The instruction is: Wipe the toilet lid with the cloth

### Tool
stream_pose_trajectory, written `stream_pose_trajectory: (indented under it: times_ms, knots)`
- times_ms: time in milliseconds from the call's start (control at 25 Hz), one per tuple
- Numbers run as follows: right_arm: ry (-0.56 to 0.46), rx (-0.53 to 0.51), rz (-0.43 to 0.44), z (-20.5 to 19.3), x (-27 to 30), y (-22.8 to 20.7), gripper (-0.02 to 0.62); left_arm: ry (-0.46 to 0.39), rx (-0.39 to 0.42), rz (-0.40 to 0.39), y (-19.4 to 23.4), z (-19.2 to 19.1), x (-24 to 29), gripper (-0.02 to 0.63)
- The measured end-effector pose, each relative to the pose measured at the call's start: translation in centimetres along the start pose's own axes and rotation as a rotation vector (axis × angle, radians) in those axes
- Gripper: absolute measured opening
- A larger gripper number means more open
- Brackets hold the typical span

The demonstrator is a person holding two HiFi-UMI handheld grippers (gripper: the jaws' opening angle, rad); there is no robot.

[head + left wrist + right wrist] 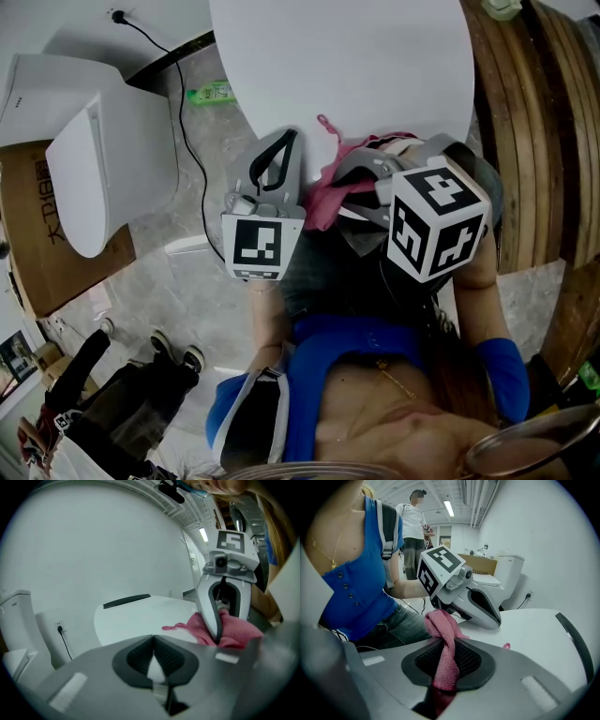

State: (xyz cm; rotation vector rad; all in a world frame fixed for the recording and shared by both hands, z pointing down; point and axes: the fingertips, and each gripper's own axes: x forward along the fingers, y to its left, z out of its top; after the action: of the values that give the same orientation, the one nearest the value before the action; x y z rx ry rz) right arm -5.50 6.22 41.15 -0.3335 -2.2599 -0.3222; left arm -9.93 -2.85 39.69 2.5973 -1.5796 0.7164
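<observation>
Right gripper view: pink cloth [440, 620] is pinched between the right gripper's [446, 639] 2 jaws, twisted, with its free end bunched just past the tips. Toilet lid [534, 637] lies ahead of and below those jaws, white and bare. Left gripper [153, 638] sits beside the right one at the lid's near edge, jaws pressed together on nothing. Judgement: cloth grasp is done; wiping looks wholly left to do, as the cloth is only at the near edge. A 2nd toilet [94, 159] stands well off the left gripper's outer side.

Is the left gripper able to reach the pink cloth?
Probably yes: the cloth bunches right beside the left gripper, nothing between them. Its jaws are shut, though, and the right gripper grips the cloth.
</observation>
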Motion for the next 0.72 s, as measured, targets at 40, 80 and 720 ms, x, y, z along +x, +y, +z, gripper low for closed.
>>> stream_pose_trajectory:
  times_ms: [40, 80, 720]
  knots:
    - [-0.001, 0.002, 0.000, 0.0, 0.0, 0.0, 0.063, -0.001, -0.001, 0.001, 0.0, 0.0, 0.0, 0.002]
    - [-0.002, 0.002, -0.001, 0.0, 0.0, 0.0, 0.063, -0.001, -0.001, 0.002, 0.0, 0.0, 0.0, 0.002]
    - [-0.003, 0.038, 0.109, -0.9, -0.9, 2.4, 0.061, 0.001, -0.009, -0.004, -0.1, 0.0, 0.0, 0.002]
